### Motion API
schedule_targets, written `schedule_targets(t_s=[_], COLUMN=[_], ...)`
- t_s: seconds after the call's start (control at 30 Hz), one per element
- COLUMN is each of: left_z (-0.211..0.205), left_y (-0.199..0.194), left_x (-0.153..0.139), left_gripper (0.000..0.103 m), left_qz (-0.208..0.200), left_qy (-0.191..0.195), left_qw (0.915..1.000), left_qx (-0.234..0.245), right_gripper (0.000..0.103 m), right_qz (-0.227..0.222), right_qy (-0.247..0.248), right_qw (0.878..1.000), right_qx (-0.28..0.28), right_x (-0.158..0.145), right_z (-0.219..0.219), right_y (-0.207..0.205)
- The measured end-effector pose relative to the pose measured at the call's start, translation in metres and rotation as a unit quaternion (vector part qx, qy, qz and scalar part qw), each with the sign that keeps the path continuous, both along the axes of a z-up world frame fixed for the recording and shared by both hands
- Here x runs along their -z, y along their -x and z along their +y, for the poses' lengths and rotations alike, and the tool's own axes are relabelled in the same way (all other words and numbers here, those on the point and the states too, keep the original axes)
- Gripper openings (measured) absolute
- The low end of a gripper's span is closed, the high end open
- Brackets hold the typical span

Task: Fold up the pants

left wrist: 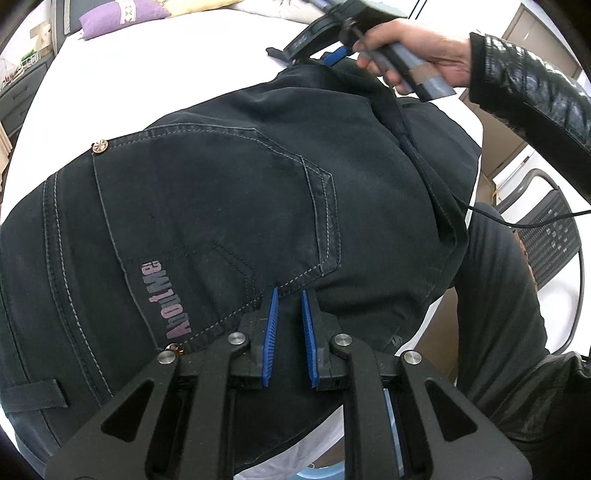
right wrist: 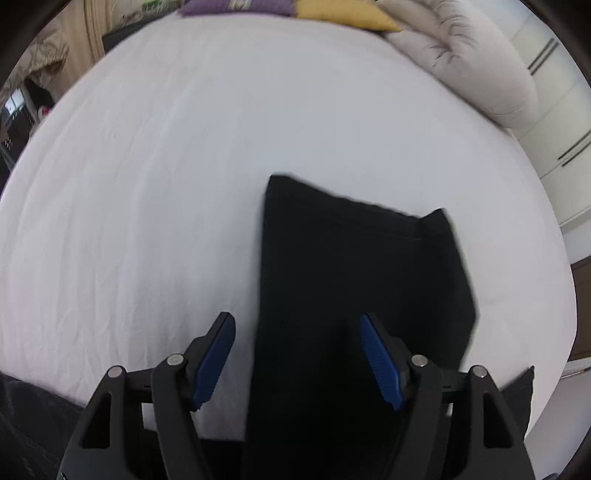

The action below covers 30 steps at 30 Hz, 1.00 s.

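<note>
1. the dark pants (left wrist: pixel 236 206) lie spread on the white bed sheet (left wrist: pixel 155 74), seat side up, with a back pocket (left wrist: pixel 221 221) and pinkish lettering (left wrist: pixel 173 299) showing.
2. the pant legs (right wrist: pixel 351 280) stretch across the sheet away from the right wrist camera, hems lying flat.
3. the left gripper (left wrist: pixel 290 295) sits over the pocket's lower edge, its blue pads (left wrist: pixel 272 325) a narrow gap apart with no cloth between them.
4. the right gripper (right wrist: pixel 297 332) is spread wide above the legs, holding nothing.
5. beyond the pants, at the sheet's far edge, lie a purple pillow (right wrist: pixel 236 6), a yellow pillow (right wrist: pixel 343 14) and a bundled cream duvet (right wrist: pixel 465 62).
</note>
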<state>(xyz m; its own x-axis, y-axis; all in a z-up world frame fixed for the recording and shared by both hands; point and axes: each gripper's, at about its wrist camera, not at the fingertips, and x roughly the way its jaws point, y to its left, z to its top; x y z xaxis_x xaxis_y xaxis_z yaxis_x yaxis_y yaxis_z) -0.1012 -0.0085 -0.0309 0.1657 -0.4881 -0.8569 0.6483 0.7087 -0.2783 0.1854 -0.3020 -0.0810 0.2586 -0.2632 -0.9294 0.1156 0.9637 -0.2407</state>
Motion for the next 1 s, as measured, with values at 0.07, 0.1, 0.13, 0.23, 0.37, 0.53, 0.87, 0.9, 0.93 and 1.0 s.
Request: schedule_targets(t_s=[0.07, 0.1, 0.13, 0.23, 0.37, 0.53, 0.87, 0.9, 0.93, 1.0], left_z=[0.0, 0.0, 0.0, 0.0, -0.001, -0.005, -0.008, -0.008, -0.009, -0.01], left_y=[-0.002, -0.002, -0.003, -0.003, -0.002, 0.001, 0.002, 0.002, 0.002, 0.002], left_x=[0.0, 0.0, 0.0, -0.001, -0.002, -0.001, -0.003, -0.003, -0.002, -0.003], left_gripper=[0.013, 0.013, 0.013, 0.013, 0.013, 0.013, 0.013, 0.013, 0.013, 0.013], left_qz=[0.001, 0.002, 0.002, 0.001, -0.002, -0.006, 0.007, 0.007, 0.008, 0.01], left_qy=[0.0, 0.0, 0.0, -0.001, -0.002, -0.008, -0.008, -0.009, -0.01, -0.012], left_qw=[1.0, 1.0, 1.0, 1.0, 1.0, 1.0, 0.9997, 0.9996, 0.9996, 0.9995], left_qx=[0.001, 0.001, 0.001, 0.001, 0.001, 0.001, -0.023, -0.024, -0.025, -0.028], right_gripper=[0.071, 0.064, 0.05, 0.008, 0.007, 0.007, 0.007, 0.007, 0.008, 0.011], right_qz=[0.006, 0.001, -0.002, -0.008, -0.059, -0.199, -0.334, -0.331, -0.331, -0.329], right_qy=[0.002, -0.016, -0.036, -0.055, -0.081, -0.146, -0.236, -0.262, -0.281, -0.305], right_qw=[1.0, 1.0, 0.999, 0.998, 0.993, 0.96, 0.838, 0.817, 0.801, 0.781], right_qx=[0.005, 0.014, 0.021, 0.033, 0.058, 0.134, 0.36, 0.393, 0.411, 0.435], right_x=[0.008, 0.008, 0.007, 0.001, -0.027, -0.095, -0.068, -0.051, -0.039, -0.019], right_z=[-0.002, -0.007, -0.012, -0.026, -0.055, -0.121, -0.248, -0.256, -0.259, -0.257], right_y=[-0.001, 0.001, 0.002, 0.008, 0.035, 0.124, 0.351, 0.373, 0.386, 0.404])
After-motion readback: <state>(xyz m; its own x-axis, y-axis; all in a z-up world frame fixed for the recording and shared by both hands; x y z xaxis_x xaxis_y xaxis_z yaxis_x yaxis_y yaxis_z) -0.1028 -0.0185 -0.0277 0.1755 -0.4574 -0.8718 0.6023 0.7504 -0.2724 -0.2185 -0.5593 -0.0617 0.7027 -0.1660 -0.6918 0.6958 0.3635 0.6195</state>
